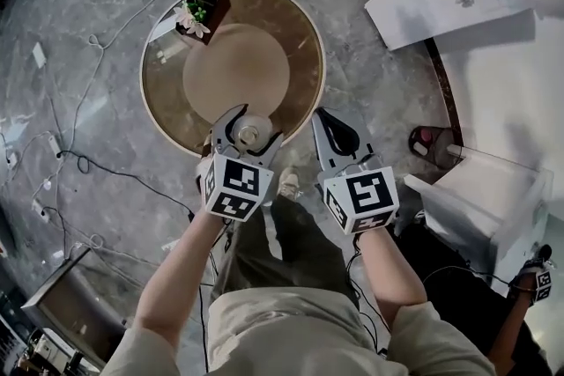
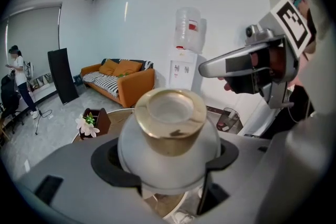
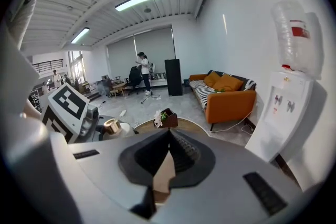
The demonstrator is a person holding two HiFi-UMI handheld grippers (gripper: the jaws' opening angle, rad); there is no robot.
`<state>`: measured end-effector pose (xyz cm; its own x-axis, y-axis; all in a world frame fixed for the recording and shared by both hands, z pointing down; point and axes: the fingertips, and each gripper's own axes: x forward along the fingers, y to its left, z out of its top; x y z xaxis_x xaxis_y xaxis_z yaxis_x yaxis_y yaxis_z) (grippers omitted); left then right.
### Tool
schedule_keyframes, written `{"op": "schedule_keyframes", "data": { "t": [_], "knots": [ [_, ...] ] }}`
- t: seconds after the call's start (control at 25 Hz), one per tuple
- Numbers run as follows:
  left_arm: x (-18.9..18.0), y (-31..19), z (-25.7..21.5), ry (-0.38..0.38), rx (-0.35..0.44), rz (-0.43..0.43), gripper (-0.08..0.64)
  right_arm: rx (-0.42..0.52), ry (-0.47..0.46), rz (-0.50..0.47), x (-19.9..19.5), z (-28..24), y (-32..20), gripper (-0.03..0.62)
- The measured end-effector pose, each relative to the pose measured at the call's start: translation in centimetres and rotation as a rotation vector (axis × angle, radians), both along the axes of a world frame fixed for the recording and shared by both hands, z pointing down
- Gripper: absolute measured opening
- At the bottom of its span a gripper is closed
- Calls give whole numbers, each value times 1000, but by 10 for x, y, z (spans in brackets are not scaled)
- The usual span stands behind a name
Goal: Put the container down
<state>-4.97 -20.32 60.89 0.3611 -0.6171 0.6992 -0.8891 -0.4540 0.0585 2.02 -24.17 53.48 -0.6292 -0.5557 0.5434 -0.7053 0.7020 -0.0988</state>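
My left gripper (image 1: 244, 133) is shut on a round white container (image 1: 249, 135) with a gold neck, its wide jaws clasping the belly. In the left gripper view the container (image 2: 169, 136) fills the middle, upright, held above the near edge of a round brown table (image 1: 264, 31). My right gripper (image 1: 330, 124) hovers just to the right of it, shut with nothing in it; its ribbed pads (image 3: 181, 150) meet in the right gripper view. That view also shows the container's gold top (image 3: 111, 125) at the left.
A dark box of white flowers (image 1: 201, 11) stands at the table's far left edge. Cables (image 1: 106, 172) trail over the grey floor. A white crate (image 1: 485, 202) sits at the right. An orange sofa (image 3: 228, 97) and a water dispenser (image 2: 185, 60) stand beyond.
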Motion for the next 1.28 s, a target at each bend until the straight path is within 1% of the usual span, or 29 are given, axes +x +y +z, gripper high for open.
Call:
{"op": "schedule_keyframes", "data": {
  "t": [0.12,0.28,0.48,0.64,0.92,1.08,1.28],
  "knots": [
    [0,3,45,-7,-20,13,333,-25,14,-22,-7,36,3,-3],
    [-2,6,103,-37,-34,33,333,-56,22,-44,-18,82,4,-3],
    [-5,11,165,-61,-44,52,333,-77,33,-76,-32,128,4,-3],
    [-9,15,204,-78,-62,65,333,-93,48,-111,-43,159,7,-3],
    [-12,23,238,-87,-57,106,333,-123,62,-139,-56,191,14,-3],
    [-11,32,251,-120,-61,144,333,-132,62,-155,-63,197,23,-3],
    [-11,35,262,-125,-64,151,333,-140,67,-171,-65,206,32,-3]
  ]
}}
